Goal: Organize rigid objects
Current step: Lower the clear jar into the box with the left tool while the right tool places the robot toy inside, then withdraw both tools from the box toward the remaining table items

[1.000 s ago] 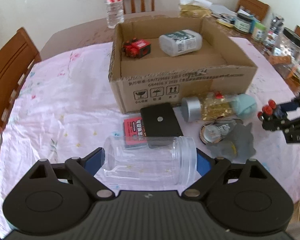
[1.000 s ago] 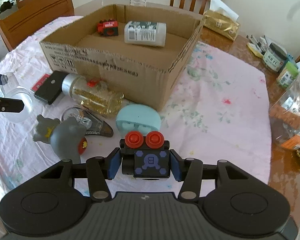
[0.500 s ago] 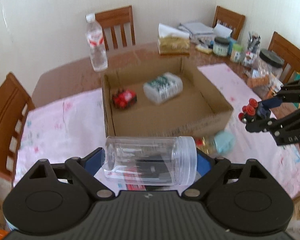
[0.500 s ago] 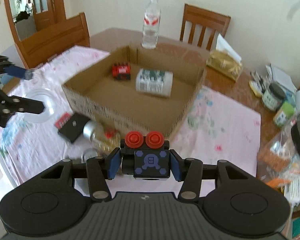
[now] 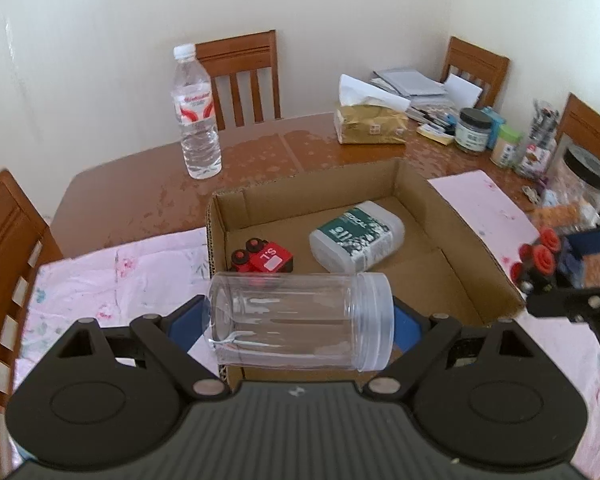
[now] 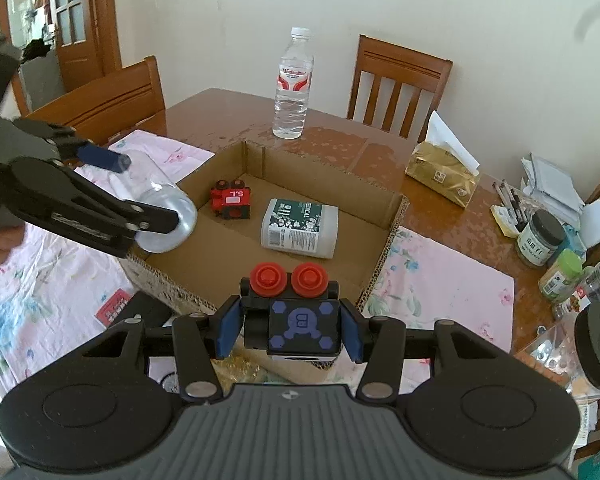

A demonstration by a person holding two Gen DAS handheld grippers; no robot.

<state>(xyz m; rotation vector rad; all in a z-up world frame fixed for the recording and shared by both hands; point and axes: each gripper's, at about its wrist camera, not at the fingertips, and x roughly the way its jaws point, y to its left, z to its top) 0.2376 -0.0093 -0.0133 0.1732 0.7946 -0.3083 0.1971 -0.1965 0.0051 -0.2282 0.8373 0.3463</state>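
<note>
At the bottom centre of the left wrist view, your left gripper (image 5: 300,320) has its jaws spread wide and clamped on the two ends of a clear plastic jar (image 5: 300,322), which lies crosswise above the near wall of the cardboard box (image 5: 476,240). At the bottom centre of the right wrist view, your right gripper (image 6: 290,328) is closed tight on a dark blue toy block (image 6: 296,320) with two red knobs, also just over the near wall. Deeper in the box lie a red toy block (image 5: 264,258) and a white medicine bottle (image 5: 356,236).

The jar is smooth and held only end to end, so a tilt could let it slip; dropped, it could roll into the red block. Both loads approach the same box, so they may collide.

Items on the cloth in front of the box are mostly hidden behind the gripper bodies.
</note>
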